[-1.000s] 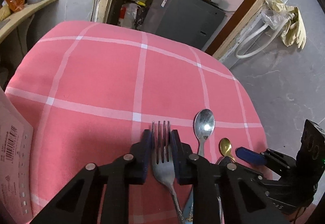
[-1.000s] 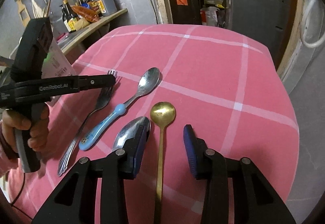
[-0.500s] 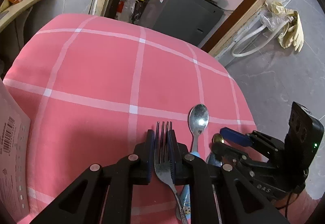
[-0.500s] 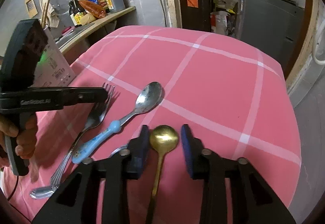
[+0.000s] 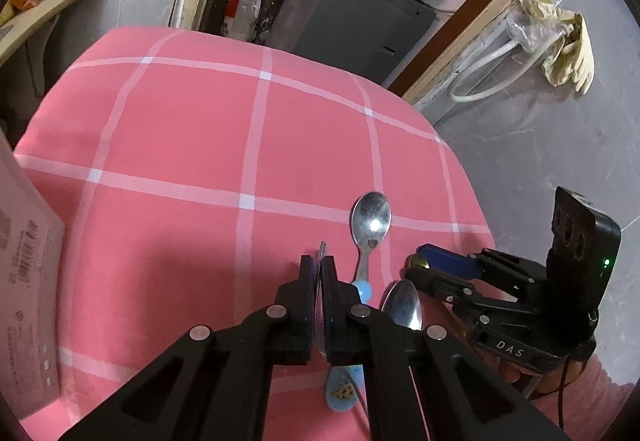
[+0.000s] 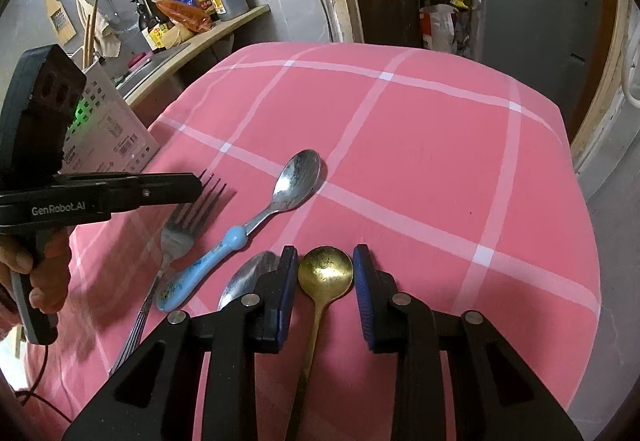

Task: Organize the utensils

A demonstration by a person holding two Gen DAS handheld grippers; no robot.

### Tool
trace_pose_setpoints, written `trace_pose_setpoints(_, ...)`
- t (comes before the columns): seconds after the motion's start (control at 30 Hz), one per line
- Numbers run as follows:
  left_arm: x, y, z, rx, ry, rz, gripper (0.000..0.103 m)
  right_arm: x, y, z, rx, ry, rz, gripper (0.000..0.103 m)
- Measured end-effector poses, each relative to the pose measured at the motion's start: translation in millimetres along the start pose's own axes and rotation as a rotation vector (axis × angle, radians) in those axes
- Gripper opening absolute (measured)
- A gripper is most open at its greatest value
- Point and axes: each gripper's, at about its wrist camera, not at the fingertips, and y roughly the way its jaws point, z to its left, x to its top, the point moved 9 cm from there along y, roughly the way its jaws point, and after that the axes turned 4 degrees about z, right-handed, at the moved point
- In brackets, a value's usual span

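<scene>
Steel fork (image 6: 188,217) sits clamped edge-on in the left tool (image 5: 319,273). Over the pink-clothed desk (image 6: 420,169), the right tool (image 6: 326,283) stands open astride the gold spoon (image 6: 326,273).

Left gripper (image 6: 192,183) reads "GenRobot.AI"; right gripper (image 5: 440,261) "DAS".

— Left wrist view? Low over the near edge of the pink tablecloth (image 5: 180,129), facing far.
— Right wrist view? Likewise close, angled perhaps slightly leftward. Shared: blue-handled spoon (image 5: 370,225) (image 6: 280,197), each other's gripper.
</scene>
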Motion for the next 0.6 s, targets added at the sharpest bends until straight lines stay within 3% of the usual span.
trace_pose_setpoints(0.23,-6,-17,-4,0.02,0.005,-0.022,0.003,-9,-9,-2,0.012,0.058,-0.022,0.025)
trace_pose_setpoints(0.6,-21,-50,-18,0.015,0.051,-0.067,0.003,-29,-40,-3,0.01,0.16,-0.126,0.025)
